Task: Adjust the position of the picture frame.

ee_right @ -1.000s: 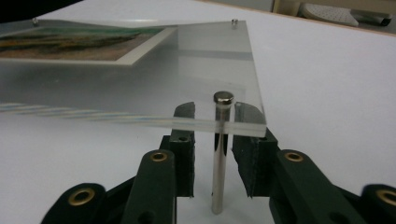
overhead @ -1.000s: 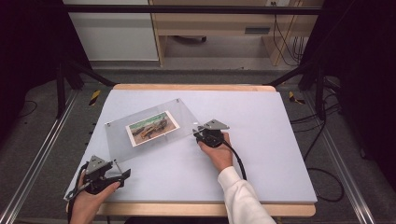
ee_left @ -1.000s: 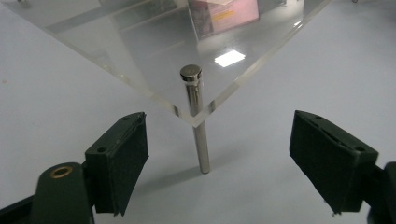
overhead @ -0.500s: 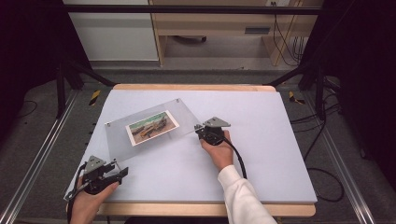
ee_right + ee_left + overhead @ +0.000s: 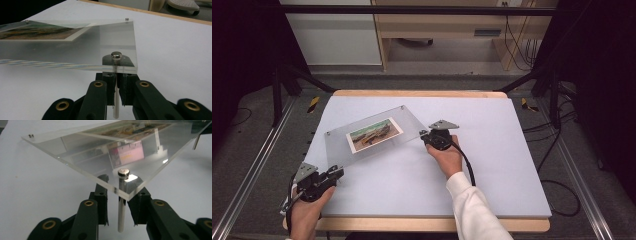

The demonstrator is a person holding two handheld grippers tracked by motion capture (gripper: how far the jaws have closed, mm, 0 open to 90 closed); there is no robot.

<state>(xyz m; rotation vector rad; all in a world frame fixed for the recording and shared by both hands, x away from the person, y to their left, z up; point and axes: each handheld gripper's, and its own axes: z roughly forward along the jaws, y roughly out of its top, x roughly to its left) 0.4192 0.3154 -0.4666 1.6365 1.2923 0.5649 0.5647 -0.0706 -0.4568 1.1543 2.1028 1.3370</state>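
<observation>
On the white table (image 5: 492, 165) lies a clear acrylic frame (image 5: 412, 131), a rectangular plate with a landscape photo (image 5: 374, 135) under it. Long axis runs diagonally in the high view, from near left to far right; the far-right end sits higher in that view. Frame occupies the table's left-centre part. It stands off the surface on metal pegs at its corners, each with a small round cap on top.

Right gripper (image 5: 428, 138) meets the frame at its right near corner, hand behind it, cable trailing back along the sleeve. In the right gripper view the jaws are pressed together on the corner peg (image 5: 115, 100), which stands upright between the pads; the cap (image 5: 116, 55) sits above on the plate, and the plate corner overhangs the jaw tips.

Left gripper (image 5: 337, 174) is at the frame's near left corner, at the table's near left. Its jaws have just been closing. In the left gripper view the left-hand corner peg (image 5: 121, 205) stands upright between them, plate corner just above the tips. A sliver of gap shows on each side of the peg; pads near it, not seen pressing. Jaws narrowly spread around the peg.

Photo's long side runs parallel to the frame's long axis.
</observation>
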